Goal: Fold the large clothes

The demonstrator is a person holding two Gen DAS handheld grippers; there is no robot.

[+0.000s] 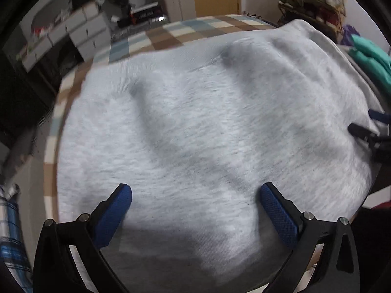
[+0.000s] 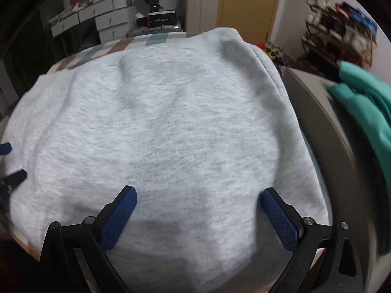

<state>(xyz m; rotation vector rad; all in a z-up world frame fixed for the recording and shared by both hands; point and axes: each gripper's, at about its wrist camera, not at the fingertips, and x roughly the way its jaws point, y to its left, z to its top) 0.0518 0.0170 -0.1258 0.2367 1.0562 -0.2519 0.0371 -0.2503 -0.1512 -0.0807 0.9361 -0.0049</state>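
Grey sweatshirt (image 1: 207,127) lies spread over a table w/ a checked cloth (image 1: 171,34) in brown, cream & pale blue; it covers most of the top, checks showing only along the far & left edges. Fabric is heathered light-grey knit, soft & fleecy, w/ shallow rounded folds running across the middle and a doubled edge along its right side. Looks already folded over into a broad, roughly rectangular slab, far right corner rounded.

Left gripper (image 1: 195,195) points steeply down over the near part of the garment; black plastic arms, blue textured pads (image 1: 117,210), fingers spread wide, nothing pinched, only fabric beneath the gap. Right gripper (image 2: 198,197) same build & pose over the garment's right half, fingers spread to full width, nothing between them; whether tips touch the cloth can't tell. Each gripper's tips show at the edge of the other's view.

To the right: a teal garment (image 2: 366,102) on a grey surface beside the table. Behind: white drawer unit (image 2: 97,19), tan door (image 2: 246,2), cluttered rack (image 2: 342,36).
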